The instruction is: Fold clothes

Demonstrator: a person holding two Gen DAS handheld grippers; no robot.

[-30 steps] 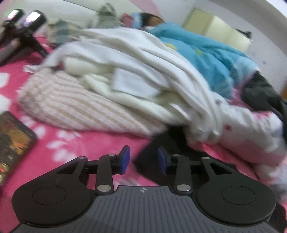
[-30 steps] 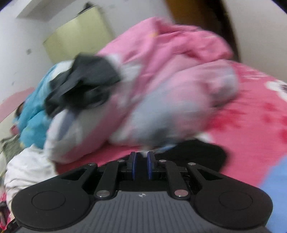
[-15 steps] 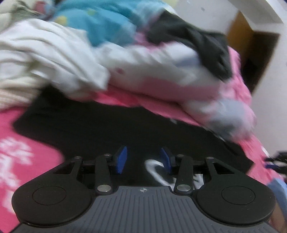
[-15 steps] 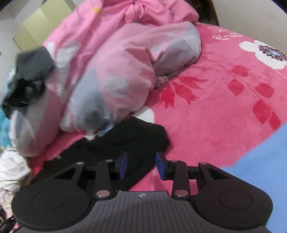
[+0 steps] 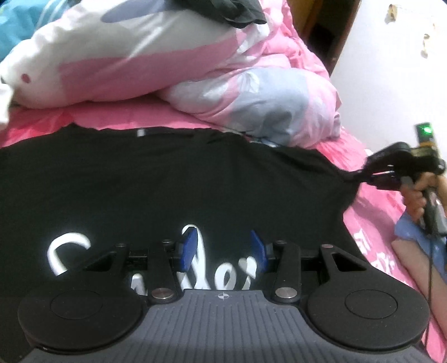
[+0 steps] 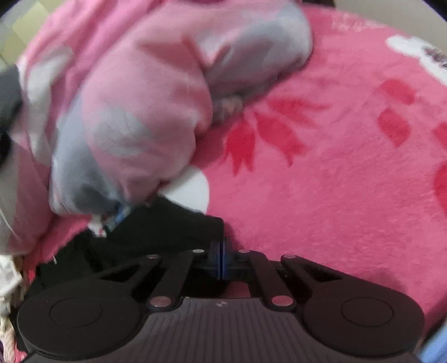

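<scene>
A black T-shirt with white lettering lies spread flat on the pink bed cover. My left gripper hovers open just above the lettering, with nothing between its blue pads. At the far right of the left wrist view, my right gripper pinches the tip of the shirt's right sleeve and pulls it taut. In the right wrist view the right gripper has its pads pressed together on the edge of the black T-shirt.
A bulky pink, white and grey duvet is heaped behind the shirt, with a dark garment on top. A person's hand holds the right gripper's handle. The pink flowered bed cover stretches to the right; a doorway stands behind.
My left gripper has swung right from the heap of white clothes to above the shirt's lettering. My right gripper came down, opened, then shut on the sleeve edge.
</scene>
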